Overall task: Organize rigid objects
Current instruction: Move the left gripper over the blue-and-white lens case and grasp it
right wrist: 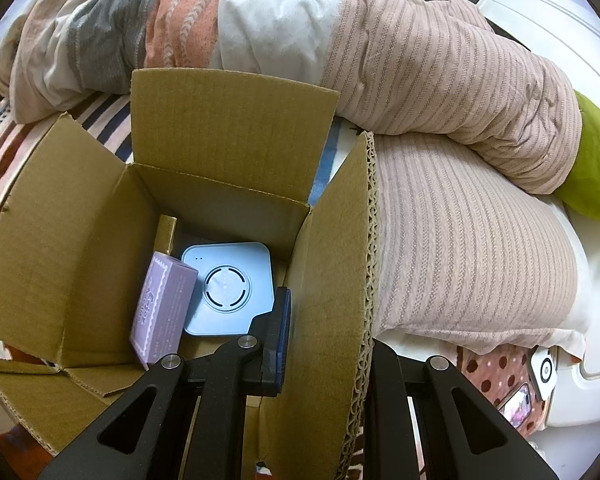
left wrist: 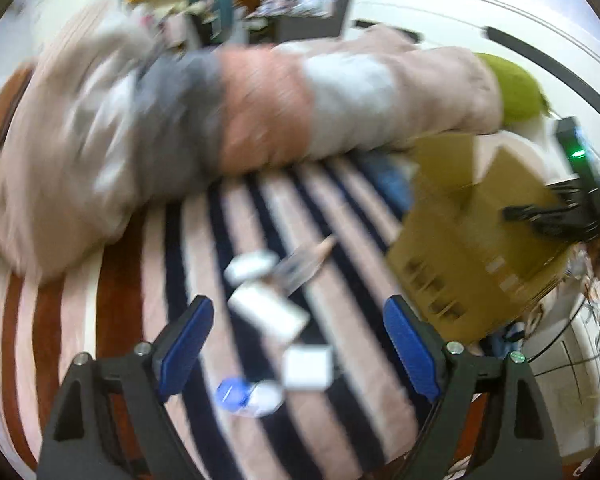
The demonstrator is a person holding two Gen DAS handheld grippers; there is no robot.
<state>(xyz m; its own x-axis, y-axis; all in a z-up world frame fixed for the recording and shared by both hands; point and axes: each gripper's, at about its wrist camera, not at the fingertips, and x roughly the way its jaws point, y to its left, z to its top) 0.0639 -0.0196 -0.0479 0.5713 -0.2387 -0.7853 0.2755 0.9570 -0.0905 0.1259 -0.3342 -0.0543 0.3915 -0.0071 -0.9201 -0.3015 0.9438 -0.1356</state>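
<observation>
My left gripper point(left wrist: 298, 344) is open above the striped bed sheet point(left wrist: 360, 240); the view is blurred. Between and beyond its blue pads lie small white boxes point(left wrist: 268, 312) point(left wrist: 307, 368), a white case point(left wrist: 250, 266), a clear item point(left wrist: 300, 264) and a blue-and-white item point(left wrist: 248, 396). The cardboard box point(left wrist: 468, 248) stands at the right, with my right gripper point(left wrist: 552, 216) at its far side. In the right wrist view my right gripper point(right wrist: 324, 328) is shut on the box's right flap point(right wrist: 332, 280). Inside the box lie a white square device point(right wrist: 228, 292) and a lilac carton point(right wrist: 162, 308).
A rolled striped duvet point(right wrist: 420, 72) lies across the bed behind the box. A green cushion point(right wrist: 596, 176) is at the right. A phone point(right wrist: 514, 404) and a small white gadget point(right wrist: 544, 372) lie at the lower right on dotted fabric.
</observation>
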